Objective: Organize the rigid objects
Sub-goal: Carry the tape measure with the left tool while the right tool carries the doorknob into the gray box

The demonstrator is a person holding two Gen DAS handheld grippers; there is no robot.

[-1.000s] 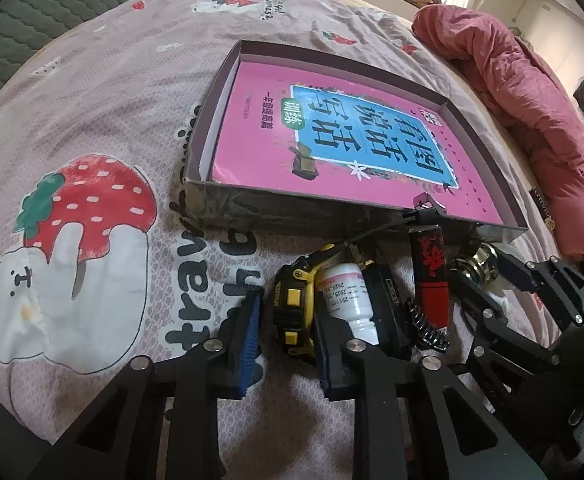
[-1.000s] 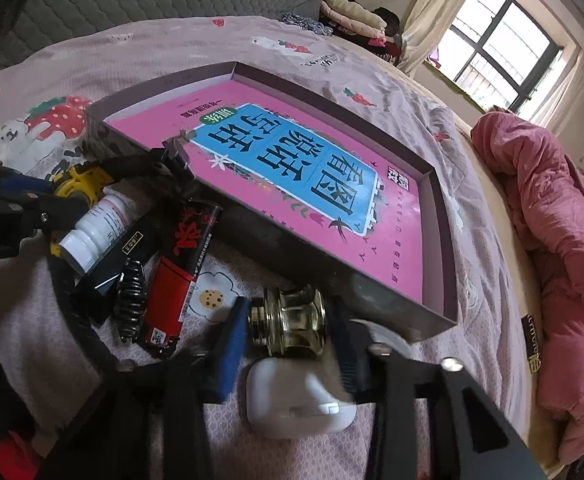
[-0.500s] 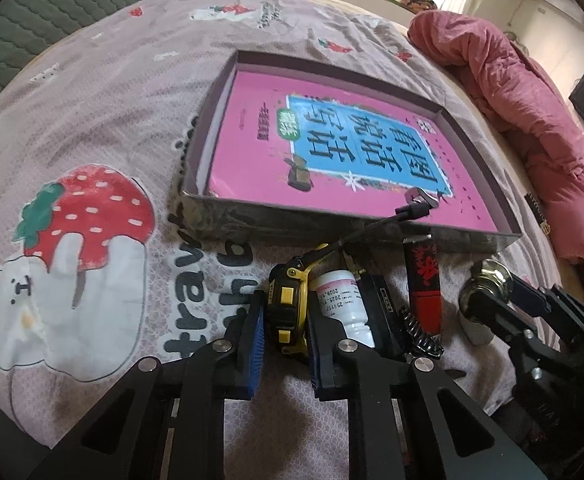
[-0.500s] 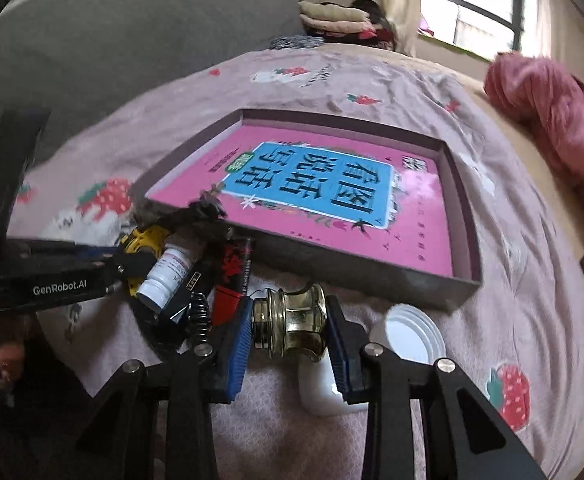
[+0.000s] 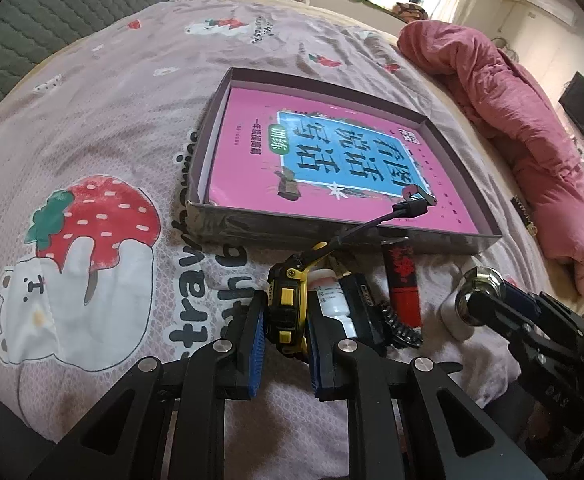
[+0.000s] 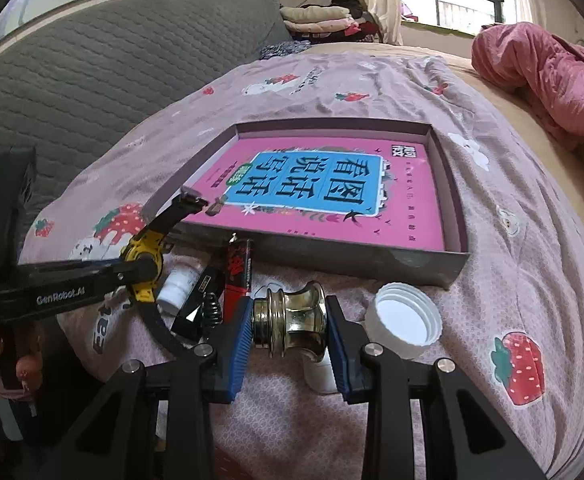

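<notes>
My left gripper [image 5: 283,322] is shut on a yellow and black tape measure [image 5: 285,300] just in front of the box's near wall. Its black strap [image 5: 412,206] reaches over the box's edge. My right gripper [image 6: 287,322] is shut on a brass knob [image 6: 287,318], held a little above the bedspread. From the left wrist view that knob [image 5: 478,286] hangs at the right. A shallow grey box [image 5: 332,236] holds a pink book [image 5: 332,160]. Beside the tape measure lie a white pill bottle [image 5: 334,304], a black case [image 5: 362,302], a red and black lighter [image 5: 402,280] and a black spring clip [image 5: 400,326].
A white screw cap [image 6: 406,316] and a white earbud case [image 6: 320,372] lie by the right gripper, near the box's corner [image 6: 452,268]. A pink quilt [image 5: 512,120] is bunched along the right side. A grey padded headboard [image 6: 91,60] stands at the back left.
The left jaws closed onto the tape measure. The right gripper rose and rolled level with the brass knob, bringing the white cap into its view.
</notes>
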